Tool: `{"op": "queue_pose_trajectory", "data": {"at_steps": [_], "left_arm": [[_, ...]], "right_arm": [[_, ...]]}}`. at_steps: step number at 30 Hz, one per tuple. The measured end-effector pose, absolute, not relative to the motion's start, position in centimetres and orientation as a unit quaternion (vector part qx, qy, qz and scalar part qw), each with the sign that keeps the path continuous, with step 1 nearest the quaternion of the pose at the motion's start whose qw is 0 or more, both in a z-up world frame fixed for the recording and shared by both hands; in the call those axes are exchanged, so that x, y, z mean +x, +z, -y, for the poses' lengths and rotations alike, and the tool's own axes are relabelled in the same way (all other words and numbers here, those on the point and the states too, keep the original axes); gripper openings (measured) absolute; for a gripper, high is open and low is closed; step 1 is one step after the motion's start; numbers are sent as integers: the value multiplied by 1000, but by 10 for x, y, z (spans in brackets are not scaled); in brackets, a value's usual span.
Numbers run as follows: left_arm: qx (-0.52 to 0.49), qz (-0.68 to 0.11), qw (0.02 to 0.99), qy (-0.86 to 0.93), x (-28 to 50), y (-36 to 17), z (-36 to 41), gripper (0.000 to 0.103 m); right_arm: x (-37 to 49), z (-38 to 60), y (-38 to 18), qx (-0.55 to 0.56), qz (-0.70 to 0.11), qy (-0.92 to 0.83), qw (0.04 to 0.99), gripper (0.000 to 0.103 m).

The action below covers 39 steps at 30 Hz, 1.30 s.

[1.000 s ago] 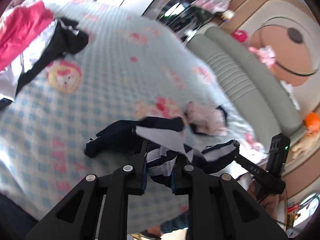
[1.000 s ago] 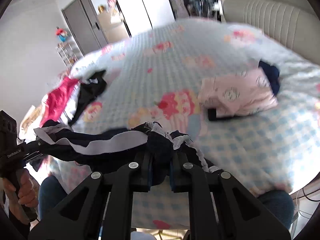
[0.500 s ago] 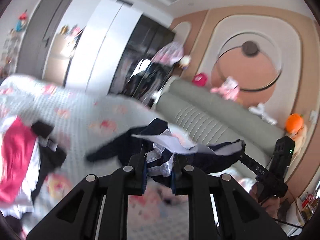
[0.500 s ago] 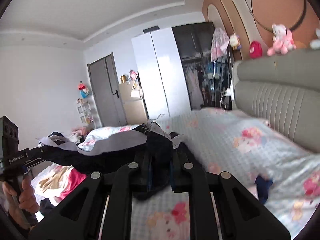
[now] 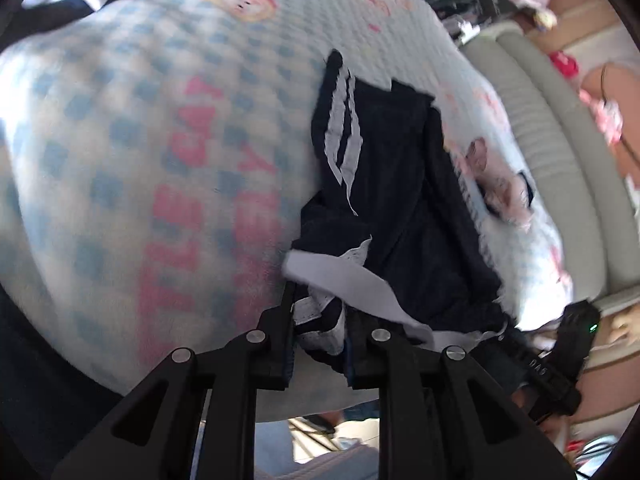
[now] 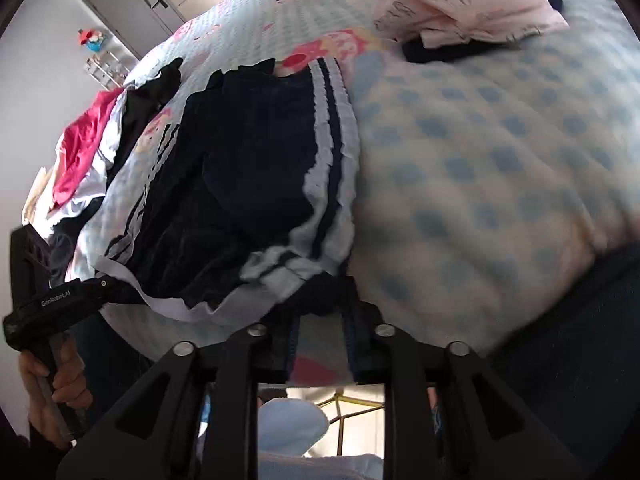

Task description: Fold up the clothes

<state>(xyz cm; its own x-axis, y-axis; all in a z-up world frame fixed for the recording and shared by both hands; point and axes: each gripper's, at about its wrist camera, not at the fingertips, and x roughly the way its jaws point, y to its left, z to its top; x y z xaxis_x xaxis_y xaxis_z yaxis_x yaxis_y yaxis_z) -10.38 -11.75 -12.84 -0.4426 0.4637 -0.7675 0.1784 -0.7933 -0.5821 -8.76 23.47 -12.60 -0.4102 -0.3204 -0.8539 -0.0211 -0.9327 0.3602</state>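
A navy garment with white stripes (image 5: pixel 392 184) (image 6: pixel 248 168) lies spread on the checked bedspread (image 5: pixel 120 160) near the bed's front edge. My left gripper (image 5: pixel 320 320) is shut on one near corner, with white and navy cloth bunched between its fingers. My right gripper (image 6: pixel 320 312) is at the other near corner. Its jaws are opening, and the dark hem sits loose at their tips with bedspread showing through the gap. Each gripper also shows at the side of the other's view, and a hand (image 6: pixel 52 380) holds the left one.
A folded pink garment (image 6: pixel 460 12) (image 5: pixel 500 188) lies farther back on the bed. A pile of red, black and white clothes (image 6: pixel 88 140) sits at the far left. A padded grey headboard (image 5: pixel 560 160) runs along the bed's right side. A door (image 6: pixel 120 4) stands beyond.
Both grippers swung the garment up into the air, then brought it down. It now lies spread on the bed. The right jaws have parted.
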Motion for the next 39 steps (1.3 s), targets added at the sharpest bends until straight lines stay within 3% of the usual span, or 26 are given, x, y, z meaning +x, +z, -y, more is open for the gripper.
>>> {"op": "queue_pose_trajectory", "data": {"at_steps": [5, 9, 15, 18, 20, 22, 26, 30, 31, 32, 33, 34, 35, 37, 39], "left_arm": [[-498, 323, 121, 796, -97, -117, 122, 22], [-486, 317, 144, 802, -91, -103, 116, 37], [-503, 318, 123, 794, -82, -115, 133, 37], [-509, 328, 122, 787, -89, -124, 133, 38], [-514, 324, 126, 784, -91, -129, 128, 44], [-520, 310, 127, 786, -95, -134, 119, 48], [-532, 288, 116, 788, -101, -141, 110, 50], [-536, 282, 126, 786, -107, -141, 101, 68], [-539, 271, 121, 789, -109, -139, 98, 63], [-537, 257, 119, 795, -110, -135, 94, 54], [-531, 248, 124, 801, -110, -131, 91, 29], [-525, 240, 128, 806, -111, -126, 88, 15], [-521, 235, 132, 810, -111, -122, 86, 16], [-525, 246, 134, 804, -114, -125, 87, 16], [-534, 255, 131, 796, -116, -129, 89, 15]], "right_arm": [[-88, -240, -106, 518, 183, -830, 99, 34], [-84, -244, -84, 497, 170, -844, 105, 43], [-82, -265, -74, 487, 190, -848, 85, 46], [-83, -272, -74, 482, 222, -842, 98, 50], [-83, -274, -73, 479, 235, -839, 110, 53], [-87, -267, -82, 491, 233, -830, 128, 61], [-100, -249, -118, 556, 196, -800, 115, 62], [-106, -243, -138, 566, 199, -793, 105, 64], [-109, -239, -140, 568, 198, -791, 108, 64], [-111, -234, -134, 562, 184, -798, 113, 51], [-112, -228, -129, 556, 170, -805, 118, 34], [-114, -223, -123, 550, 156, -811, 123, 29], [-114, -219, -115, 536, 153, -819, 137, 20], [-115, -215, -109, 524, 158, -821, 159, 21], [-124, -214, -125, 552, 155, -805, 152, 36]]}}
